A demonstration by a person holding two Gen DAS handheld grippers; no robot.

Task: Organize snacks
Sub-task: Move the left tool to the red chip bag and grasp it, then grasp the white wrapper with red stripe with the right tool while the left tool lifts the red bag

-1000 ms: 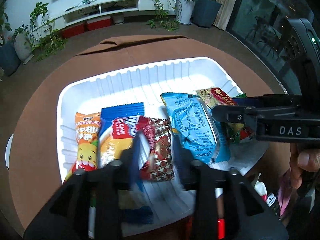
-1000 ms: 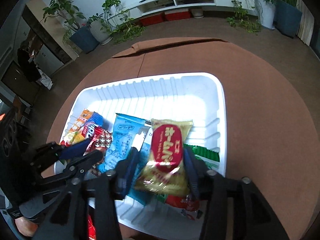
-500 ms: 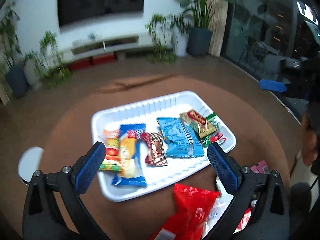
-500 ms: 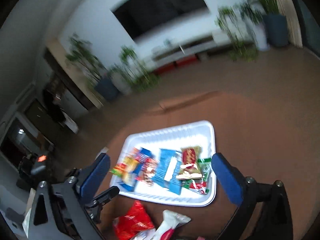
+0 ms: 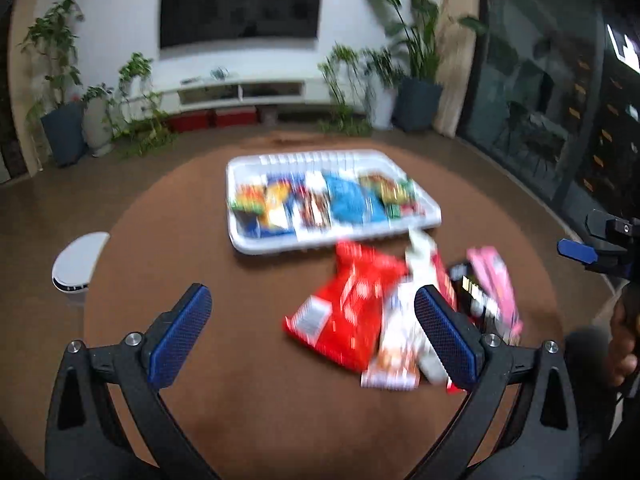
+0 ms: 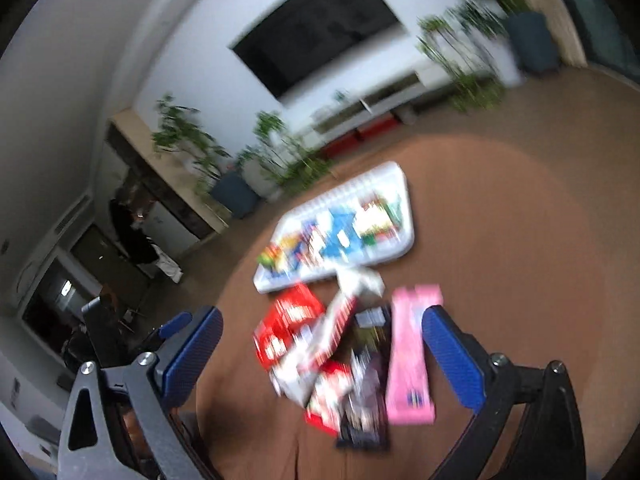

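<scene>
left gripper (image 5: 310,330) wide open, blue pads (image 5: 180,334) far apart, nothing between them; raised above the round brown table (image 5: 248,392). right gripper (image 6: 320,360) also spread wide, holding nothing, above the loose heap of snacks.

white tray (image 5: 280,245) on the far half of the table, long axis running left to right in the left wrist view, tilted diagonal in the right wrist view. inside it a row of packets side by side, each with its long axis pointing away across the tray: orange packet (image 5: 250,200) at the left end, then a yellow and blue one, a dark checkered one, light blue packet (image 5: 348,200), and yellow-green packets at the right end. print blurred, not readable.

just before the tray's near rim, a heap on the table: red bag (image 5: 352,312) lying flat, white and red packet (image 5: 404,344) partly over it, pink packet (image 6: 410,360) at the right side with long axis pointing toward the tray, a dark packet between them.

white round object (image 5: 76,264) at the left edge of the table.
</scene>
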